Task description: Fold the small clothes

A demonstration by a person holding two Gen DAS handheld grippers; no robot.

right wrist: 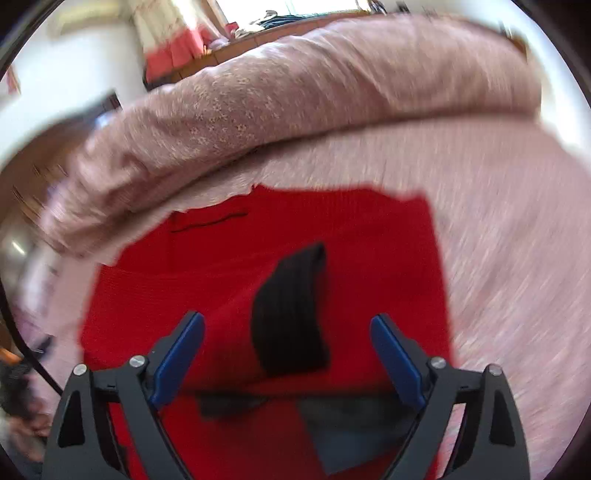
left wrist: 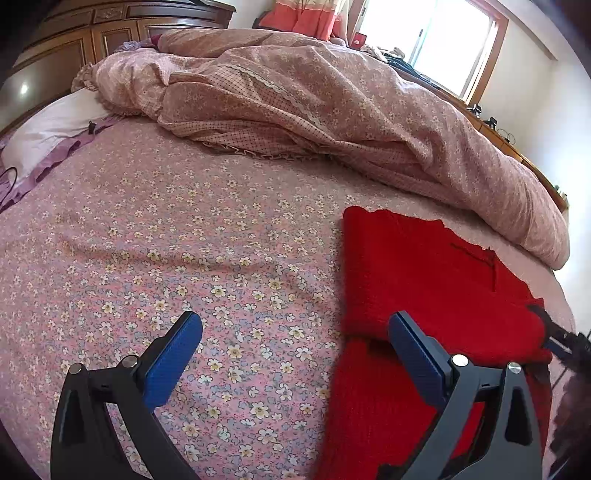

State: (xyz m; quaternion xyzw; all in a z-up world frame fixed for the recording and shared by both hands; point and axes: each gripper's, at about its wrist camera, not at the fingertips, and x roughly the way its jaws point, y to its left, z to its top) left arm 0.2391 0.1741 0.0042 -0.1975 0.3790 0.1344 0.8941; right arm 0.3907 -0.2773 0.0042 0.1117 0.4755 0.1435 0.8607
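Red knitted garment [left wrist: 417,280] spread flat on the floral bedsheet [left wrist: 184,258], at the right of the left wrist view and close to the near edge of the bed. Far edge uneven, with a short slit or seam showing near the right side. Near part folded over, forming a step across the fabric just beyond the right-hand blue pad. In the right wrist view, same red garment [right wrist: 229,266] filling the centre, blurred, with a black ribbed cuff [right wrist: 291,314] lying on top of it, curved and roughly upright in the frame. Grey patch of fabric [right wrist: 343,435] visible at the near edge of the red cloth; what it belongs to, impossible to tell.

Left gripper [left wrist: 295,325] hovering above the sheet, jaws wide apart, holding nothing: left pad over bare sheet, right pad over the garment's left border. Right gripper [right wrist: 287,321] also spread wide and empty, one pad on either side of the black cuff, apart from it.

Beyond the garment, rumpled pink floral duvet [left wrist: 332,103] heaped across the far side of the bed. White and purple pillow [left wrist: 48,136] at far left. Dark wooden wardrobe [left wrist: 74,40] behind it, bright window [left wrist: 436,40] at far right, orange-and-white curtain [left wrist: 306,16] between them.
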